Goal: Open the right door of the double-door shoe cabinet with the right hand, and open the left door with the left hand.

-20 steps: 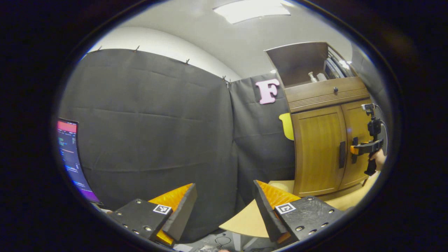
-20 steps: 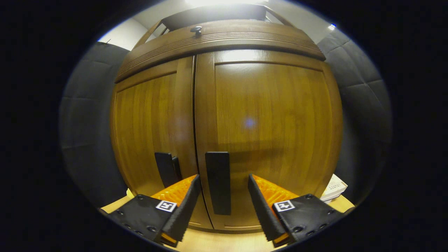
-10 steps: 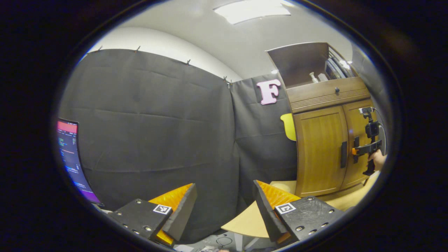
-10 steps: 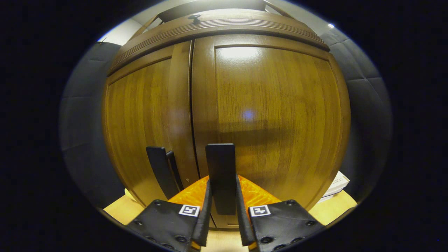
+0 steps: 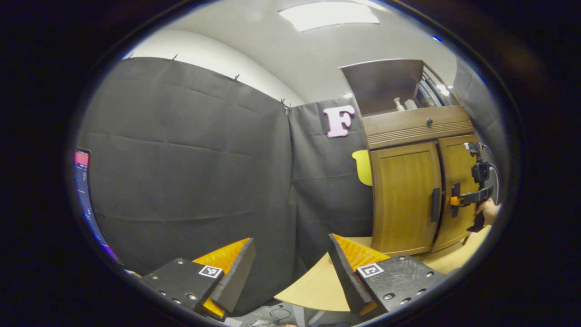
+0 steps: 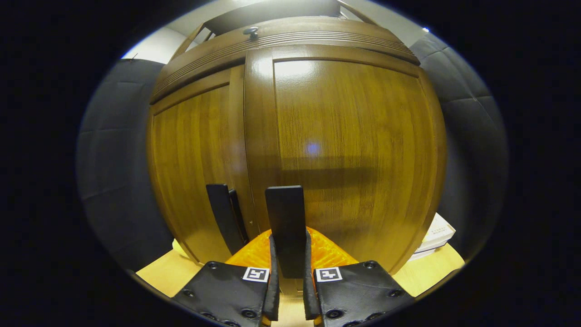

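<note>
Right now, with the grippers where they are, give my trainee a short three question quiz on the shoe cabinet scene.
1. True or false: the right gripper has its jaws closed on the right door handle.
2. Which door stands slightly ajar? A) left door B) right door C) neither
3. Fill in: the left gripper, away from the cabinet, has its jaws ____.

Key:
1. True.
2. B: the right door sits proud of the left door.
3. Open.

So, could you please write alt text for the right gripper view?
The right gripper is shut on the black handle of the wooden shoe cabinet's right door. The left door, with its own handle, stands beside it, and the cabinet rests on a light wooden surface.
</note>
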The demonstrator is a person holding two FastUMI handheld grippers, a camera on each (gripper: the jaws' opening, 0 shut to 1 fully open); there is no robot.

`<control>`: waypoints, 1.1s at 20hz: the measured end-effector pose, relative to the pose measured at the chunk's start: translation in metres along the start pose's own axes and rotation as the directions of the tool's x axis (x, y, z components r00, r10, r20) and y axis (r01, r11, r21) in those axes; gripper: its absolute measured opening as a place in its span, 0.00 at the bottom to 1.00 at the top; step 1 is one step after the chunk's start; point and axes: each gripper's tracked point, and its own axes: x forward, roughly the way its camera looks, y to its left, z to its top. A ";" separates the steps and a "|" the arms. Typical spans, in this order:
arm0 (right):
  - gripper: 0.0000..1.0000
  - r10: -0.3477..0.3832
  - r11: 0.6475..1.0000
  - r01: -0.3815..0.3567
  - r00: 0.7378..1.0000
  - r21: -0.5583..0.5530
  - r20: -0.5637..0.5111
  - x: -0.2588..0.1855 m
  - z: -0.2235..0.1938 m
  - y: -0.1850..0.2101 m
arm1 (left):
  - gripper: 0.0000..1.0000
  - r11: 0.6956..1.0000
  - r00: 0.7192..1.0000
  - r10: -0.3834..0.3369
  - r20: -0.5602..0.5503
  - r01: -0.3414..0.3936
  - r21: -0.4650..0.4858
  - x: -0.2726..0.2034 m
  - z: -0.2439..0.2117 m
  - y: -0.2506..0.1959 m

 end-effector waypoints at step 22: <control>0.20 0.006 1.000 -0.006 1.000 -0.023 -0.011 -0.123 -0.017 -0.051 | 0.91 0.946 0.946 -0.321 0.040 0.322 -0.044 -0.001 0.015 -0.025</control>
